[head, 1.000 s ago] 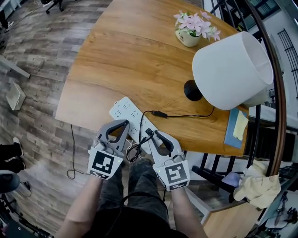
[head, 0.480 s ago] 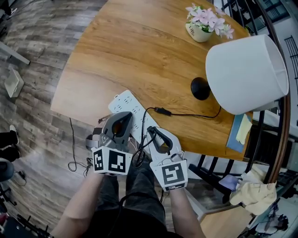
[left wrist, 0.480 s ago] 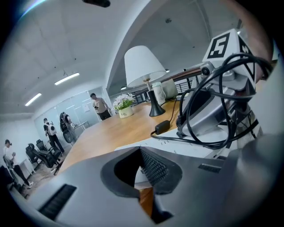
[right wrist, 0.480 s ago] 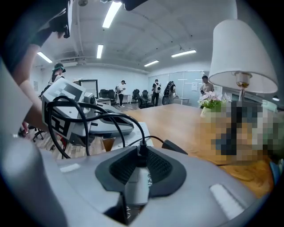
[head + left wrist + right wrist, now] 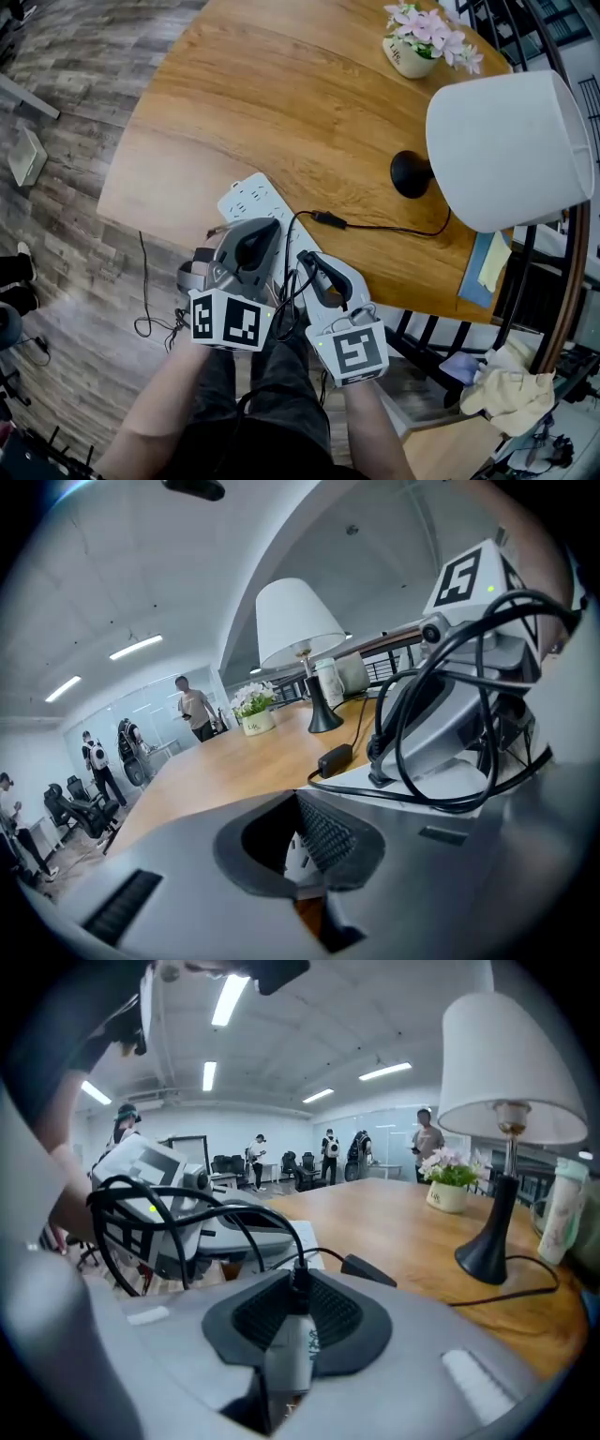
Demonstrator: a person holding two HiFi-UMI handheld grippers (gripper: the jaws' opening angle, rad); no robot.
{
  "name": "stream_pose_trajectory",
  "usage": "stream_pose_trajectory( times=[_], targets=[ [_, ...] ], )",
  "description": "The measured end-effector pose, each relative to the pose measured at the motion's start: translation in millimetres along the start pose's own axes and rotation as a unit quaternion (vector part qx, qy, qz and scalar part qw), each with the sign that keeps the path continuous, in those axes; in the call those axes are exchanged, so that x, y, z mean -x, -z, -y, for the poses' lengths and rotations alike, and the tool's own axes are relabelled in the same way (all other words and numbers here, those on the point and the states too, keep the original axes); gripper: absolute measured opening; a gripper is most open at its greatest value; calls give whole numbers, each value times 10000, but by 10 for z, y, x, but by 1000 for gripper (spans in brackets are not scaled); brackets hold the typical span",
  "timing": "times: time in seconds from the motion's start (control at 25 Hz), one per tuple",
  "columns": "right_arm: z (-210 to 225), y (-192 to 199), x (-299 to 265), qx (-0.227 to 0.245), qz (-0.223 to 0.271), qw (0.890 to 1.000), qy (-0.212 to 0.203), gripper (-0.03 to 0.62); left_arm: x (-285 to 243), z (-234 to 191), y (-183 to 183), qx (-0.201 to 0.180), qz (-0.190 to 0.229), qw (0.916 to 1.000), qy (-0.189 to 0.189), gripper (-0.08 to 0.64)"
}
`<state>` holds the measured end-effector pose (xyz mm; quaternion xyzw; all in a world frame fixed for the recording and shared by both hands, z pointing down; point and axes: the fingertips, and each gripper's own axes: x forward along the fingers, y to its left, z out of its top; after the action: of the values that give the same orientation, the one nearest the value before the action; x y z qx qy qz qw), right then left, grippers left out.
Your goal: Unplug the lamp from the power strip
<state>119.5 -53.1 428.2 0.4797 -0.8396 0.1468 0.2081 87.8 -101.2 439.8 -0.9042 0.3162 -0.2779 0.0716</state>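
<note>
While the right gripper (image 5: 305,259) has just been closing its fingers onto the lamp's plug (image 5: 292,1354) at the near end of the power strip (image 5: 246,199), the left gripper (image 5: 266,227) sits over the strip, fingers together. A slanted pull could probably drag the strip off the surface (image 5: 281,94).

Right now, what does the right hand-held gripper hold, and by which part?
The right hand-held gripper is shut on the lamp's plug, gripping its white body from both sides.
</note>
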Motion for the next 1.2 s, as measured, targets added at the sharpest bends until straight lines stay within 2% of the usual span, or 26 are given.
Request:
stream_pose_trajectory(
  times=[0.12,0.2,0.36,0.4,0.48,0.56,0.64,0.84,0.92,1.08,1.12,1.2],
  targets=[
    [38,37,14,-433,-89,9990,-70,67,-3,37,-14,160,51,9998,81,-6],
    [44,30,13,-430,-132,9989,152,67,-8,65,-30,207,70,9997,108,-6],
    [-32,-21,3,560,-292,9944,847,67,-15,85,-47,195,69,9997,145,-6],
    [-48,-20,1,638,-296,9933,922,69,-14,85,-46,199,74,9997,154,-6],
    [-50,-20,-4,311,-175,9955,883,69,-17,81,-44,214,75,9996,164,-6],
    [-17,-18,2,-230,-52,9974,687,67,-26,81,-46,211,64,9996,163,-6],
    [23,3,19,-540,14,9974,469,67,-30,86,-50,204,62,9996,156,-6],
    [77,28,45,-1241,42,9919,260,67,-63,85,-68,294,70,9994,166,-6],
    [66,25,32,-1087,-19,9931,430,67,-70,81,-64,345,77,9993,157,-6],
    [-16,-32,12,78,-210,9947,1006,66,-58,90,-67,373,94,9992,144,-6],
    [-25,-30,14,186,-251,9940,1050,66,-59,88,-72,356,97,9992,140,-6],
    [-18,-29,16,-87,-137,9952,967,66,-62,84,-76,351,110,9992,132,-6]
  ],
)
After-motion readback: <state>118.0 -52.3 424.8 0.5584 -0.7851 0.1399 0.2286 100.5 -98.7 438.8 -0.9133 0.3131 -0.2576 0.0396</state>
